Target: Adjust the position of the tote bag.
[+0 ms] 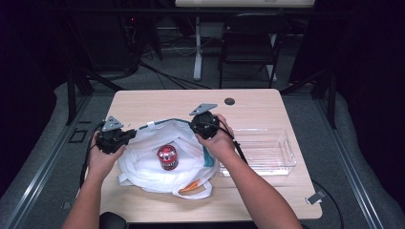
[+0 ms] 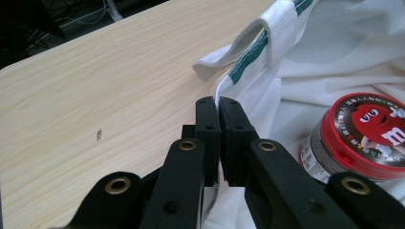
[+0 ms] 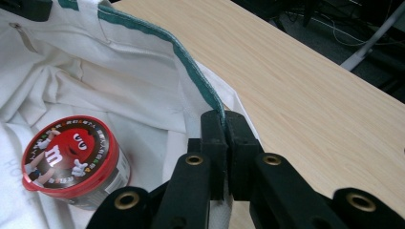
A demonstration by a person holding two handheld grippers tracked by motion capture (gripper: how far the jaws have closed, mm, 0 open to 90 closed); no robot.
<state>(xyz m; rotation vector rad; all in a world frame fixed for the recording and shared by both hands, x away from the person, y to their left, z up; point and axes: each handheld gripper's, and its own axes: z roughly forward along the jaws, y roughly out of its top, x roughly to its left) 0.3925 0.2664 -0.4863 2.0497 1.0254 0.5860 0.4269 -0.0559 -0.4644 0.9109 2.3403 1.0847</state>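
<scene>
You have both grippers, left (image 2: 218, 106) and right (image 3: 224, 118), pinched on the bag's (image 1: 143, 164) rim, holding it open around the tin (image 1: 167, 157).

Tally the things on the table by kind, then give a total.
White cloth bag with green trim: 1
Red-lidded round candy tub: 1
Clear plastic tray: 1
Orange item under the bag, kind unclear: 1
Total: 4

Candy tub (image 2: 364, 138) lid: white "m" logo (small surrounding print unreadable).
</scene>
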